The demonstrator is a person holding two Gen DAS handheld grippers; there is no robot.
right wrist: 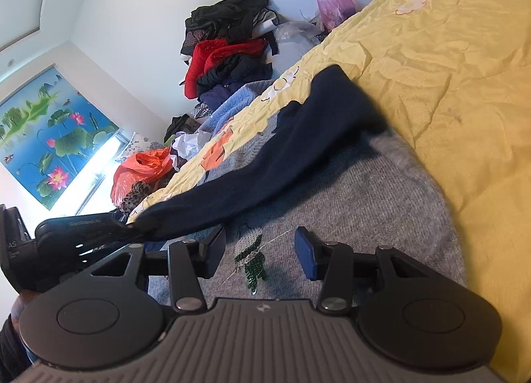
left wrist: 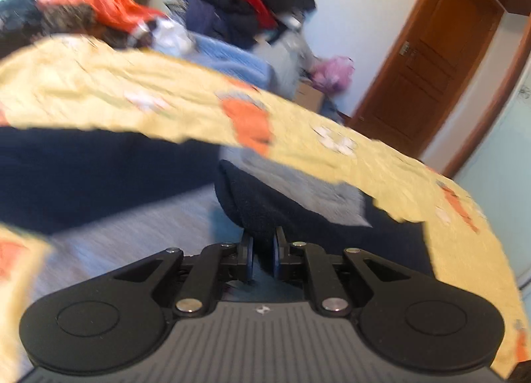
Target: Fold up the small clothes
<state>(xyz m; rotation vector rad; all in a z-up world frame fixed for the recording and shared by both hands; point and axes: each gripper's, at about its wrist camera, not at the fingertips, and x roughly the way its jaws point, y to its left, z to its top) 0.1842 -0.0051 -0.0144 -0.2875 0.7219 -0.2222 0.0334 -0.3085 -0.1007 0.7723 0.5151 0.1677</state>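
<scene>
A grey knitted sweater (right wrist: 365, 190) with dark navy sleeves lies on a yellow flowered bedcover (right wrist: 448, 68). A green sequin motif (right wrist: 250, 263) sits on its front. My right gripper (right wrist: 260, 243) is open just over the grey front, the motif between its fingers, nothing gripped. One navy sleeve (right wrist: 282, 157) stretches across the sweater to the left, where my left gripper (right wrist: 127, 228) pinches its end. In the blurred left wrist view my left gripper (left wrist: 264, 243) is shut on the navy sleeve (left wrist: 265, 204), with the grey body (left wrist: 298, 184) beyond it.
A tall pile of red, black and blue clothes (right wrist: 229, 51) stands against the far wall. An orange plastic bag (right wrist: 142, 170) and a purple bag (right wrist: 333, 1) lie by the bed's far edge. A brown door (left wrist: 431, 61) is at the right.
</scene>
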